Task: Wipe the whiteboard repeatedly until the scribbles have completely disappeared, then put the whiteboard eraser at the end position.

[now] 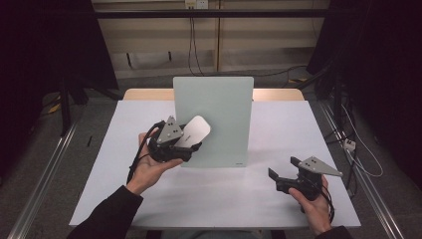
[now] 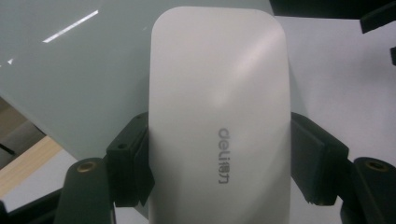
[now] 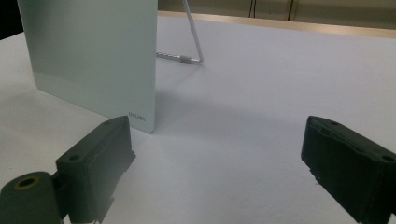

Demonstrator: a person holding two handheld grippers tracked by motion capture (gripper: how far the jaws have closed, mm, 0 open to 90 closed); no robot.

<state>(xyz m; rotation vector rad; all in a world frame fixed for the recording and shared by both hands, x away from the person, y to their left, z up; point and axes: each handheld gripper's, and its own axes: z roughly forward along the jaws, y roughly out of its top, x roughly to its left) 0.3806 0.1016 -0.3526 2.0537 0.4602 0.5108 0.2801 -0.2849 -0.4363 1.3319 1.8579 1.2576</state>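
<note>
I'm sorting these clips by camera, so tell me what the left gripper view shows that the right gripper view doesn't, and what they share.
Left gripper view alone: a white eraser with grey Deli lettering, clamped between the left gripper's black pads on its two long sides.

Right gripper view alone: the right gripper with its jaws wide apart and nothing between them, plus the thin metal stand that props the board from behind, and the small logo at the board's lower corner.

Both: the pale green glass board standing upright on the white table.
</note>
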